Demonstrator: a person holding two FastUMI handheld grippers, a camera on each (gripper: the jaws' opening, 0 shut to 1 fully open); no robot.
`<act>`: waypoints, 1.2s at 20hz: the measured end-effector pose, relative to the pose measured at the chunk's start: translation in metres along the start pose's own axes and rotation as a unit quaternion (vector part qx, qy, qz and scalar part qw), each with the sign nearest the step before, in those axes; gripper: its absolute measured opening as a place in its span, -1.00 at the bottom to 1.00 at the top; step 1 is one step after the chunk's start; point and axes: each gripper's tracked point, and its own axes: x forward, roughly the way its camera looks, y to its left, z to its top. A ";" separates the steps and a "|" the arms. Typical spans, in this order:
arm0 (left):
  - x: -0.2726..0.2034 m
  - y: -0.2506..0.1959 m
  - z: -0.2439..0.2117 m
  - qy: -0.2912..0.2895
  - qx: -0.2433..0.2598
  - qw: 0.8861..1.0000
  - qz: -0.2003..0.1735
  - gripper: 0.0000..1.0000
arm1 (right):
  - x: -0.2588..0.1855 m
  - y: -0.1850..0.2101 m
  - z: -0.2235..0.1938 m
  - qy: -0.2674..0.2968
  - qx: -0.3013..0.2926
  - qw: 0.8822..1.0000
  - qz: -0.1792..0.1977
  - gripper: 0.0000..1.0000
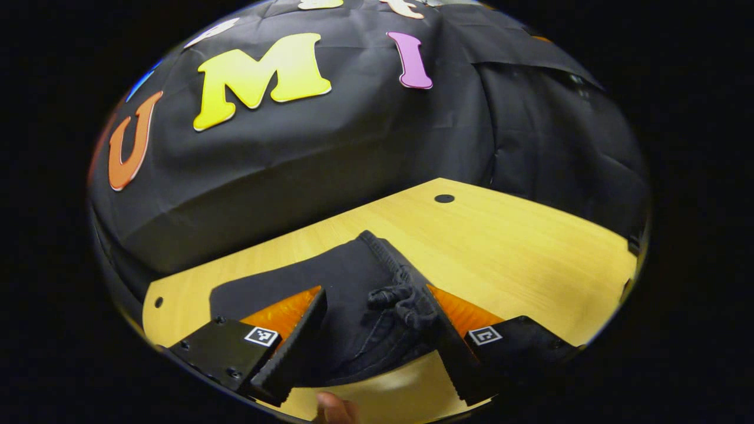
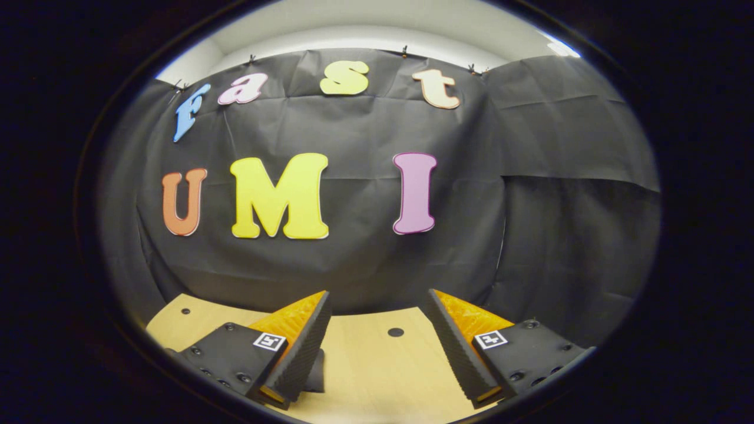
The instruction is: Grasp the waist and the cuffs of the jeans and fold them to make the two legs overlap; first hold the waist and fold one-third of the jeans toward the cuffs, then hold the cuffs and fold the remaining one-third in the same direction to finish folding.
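Observation:
Dark jeans (image 1: 347,294) lie flat on the wooden table (image 1: 530,259) in the left gripper view, their waistband edge with a knotted drawstring (image 1: 400,297) running between my fingers. My left gripper (image 1: 377,312) stands open, its two fingers on either side of the waist, above the cloth. In the right gripper view my right gripper (image 2: 377,321) is open over bare table (image 2: 377,365), with nothing between its fingers. A small dark corner of the jeans (image 2: 317,371) peeks out beside its left finger.
A round cable hole (image 1: 444,198) sits near the table's far edge, seen too as a hole (image 2: 395,332) in the right gripper view. A fingertip (image 1: 336,407) of the person shows at the bottom of the left gripper view.

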 end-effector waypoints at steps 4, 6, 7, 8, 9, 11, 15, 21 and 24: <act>-0.028 0.005 0.043 -0.049 -0.020 0.998 -0.016 0.99 | 0.007 0.018 0.003 -0.005 0.000 1.000 0.021 0.92; -0.041 0.027 0.068 -0.076 -0.044 0.996 -0.001 0.99 | 0.012 0.031 0.004 -0.006 0.004 0.999 0.036 0.93; -0.047 0.044 0.082 -0.089 -0.056 0.994 0.012 0.99 | 0.015 0.040 0.004 -0.006 0.005 0.999 0.045 0.93; -0.055 0.062 0.095 -0.102 -0.066 0.992 0.026 0.99 | 0.019 0.047 0.003 -0.006 0.006 0.999 0.053 0.99; -0.065 0.079 0.108 -0.114 -0.074 0.990 0.041 0.99 | 0.022 0.055 0.004 -0.008 0.007 0.998 0.060 0.93; -0.084 0.110 0.133 -0.136 -0.091 0.984 0.069 0.99 | 0.028 0.073 0.004 -0.010 0.015 0.997 0.078 0.93; -0.129 0.155 0.182 -0.189 -0.114 0.970 0.105 0.99 | 0.040 0.105 0.003 -0.017 0.016 0.994 0.107 0.93; -0.194 0.201 0.224 -0.241 -0.145 0.946 0.163 0.97 | 0.049 0.135 -0.001 -0.023 0.035 0.991 0.126 0.93; -0.216 0.216 0.217 -0.238 -0.159 0.938 0.193 0.97 | 0.048 0.145 -0.006 -0.021 0.042 0.990 0.133 0.93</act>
